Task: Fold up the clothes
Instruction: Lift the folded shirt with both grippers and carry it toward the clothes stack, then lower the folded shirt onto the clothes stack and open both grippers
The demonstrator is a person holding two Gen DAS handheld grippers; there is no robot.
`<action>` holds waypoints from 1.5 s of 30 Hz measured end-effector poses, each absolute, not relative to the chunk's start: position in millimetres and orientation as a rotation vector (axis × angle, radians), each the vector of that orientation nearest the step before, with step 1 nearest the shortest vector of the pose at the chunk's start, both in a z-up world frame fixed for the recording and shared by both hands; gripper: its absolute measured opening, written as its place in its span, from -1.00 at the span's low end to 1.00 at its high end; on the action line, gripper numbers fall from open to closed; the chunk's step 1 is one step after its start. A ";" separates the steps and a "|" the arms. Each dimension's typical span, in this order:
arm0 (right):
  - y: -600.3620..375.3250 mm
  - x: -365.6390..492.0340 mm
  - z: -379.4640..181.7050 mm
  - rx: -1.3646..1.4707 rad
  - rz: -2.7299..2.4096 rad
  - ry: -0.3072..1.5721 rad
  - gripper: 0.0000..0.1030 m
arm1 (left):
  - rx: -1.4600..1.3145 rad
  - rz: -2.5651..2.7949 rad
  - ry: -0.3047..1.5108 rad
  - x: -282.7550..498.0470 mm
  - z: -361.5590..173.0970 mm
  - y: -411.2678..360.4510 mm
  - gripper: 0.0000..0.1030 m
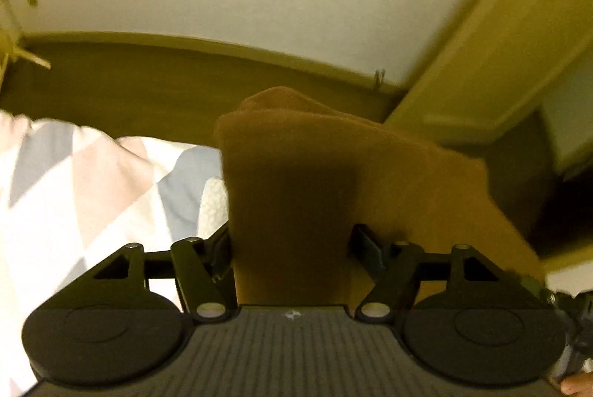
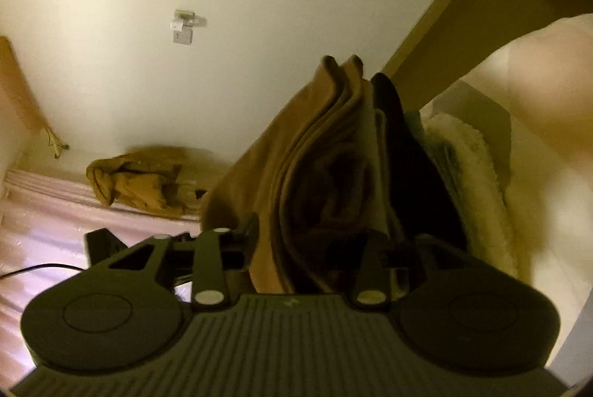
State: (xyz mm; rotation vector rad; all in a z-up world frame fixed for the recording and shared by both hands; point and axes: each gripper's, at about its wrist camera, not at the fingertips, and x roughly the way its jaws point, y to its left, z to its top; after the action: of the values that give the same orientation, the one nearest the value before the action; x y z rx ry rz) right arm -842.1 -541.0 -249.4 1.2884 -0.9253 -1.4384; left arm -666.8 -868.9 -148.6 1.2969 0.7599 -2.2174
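Brown folded garment (image 1: pixel 333 174) sits clamped between the jaws of our left gripper (image 1: pixel 291 245), raised above the patterned bedding (image 1: pixel 92 182). Our right gripper (image 2: pixel 296 248) pinches the same cloth's stacked layers (image 2: pixel 315 174), beside a dark garment (image 2: pixel 407 167) and a fleecy cream one (image 2: pixel 478 182). We should keep both grips level and the edges aligned, so the layers don't slip. A crumpled tan garment (image 2: pixel 137 178) lies apart.

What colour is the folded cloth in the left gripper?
Brown folded cloth, clearest in the left wrist view.
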 end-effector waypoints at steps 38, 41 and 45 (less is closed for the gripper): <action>-579.7 -792.6 -127.4 0.669 -1.870 -0.063 -0.29 | 0.950 -2.386 0.403 -592.9 -108.9 -802.0 -0.96; -611.9 -786.5 -144.8 0.644 -1.900 0.093 -0.33 | 0.949 -2.379 0.342 -617.2 -138.1 -801.7 -0.95; -632.0 -807.4 -190.5 0.798 -1.920 0.147 -0.34 | 0.954 -2.322 0.408 -642.4 -181.1 -817.2 -0.95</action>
State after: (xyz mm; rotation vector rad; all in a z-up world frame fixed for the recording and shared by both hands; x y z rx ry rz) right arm -807.4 -632.0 -190.5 0.7976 0.1466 -1.9200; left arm -642.4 -817.2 -181.1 0.9543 0.4077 -2.3218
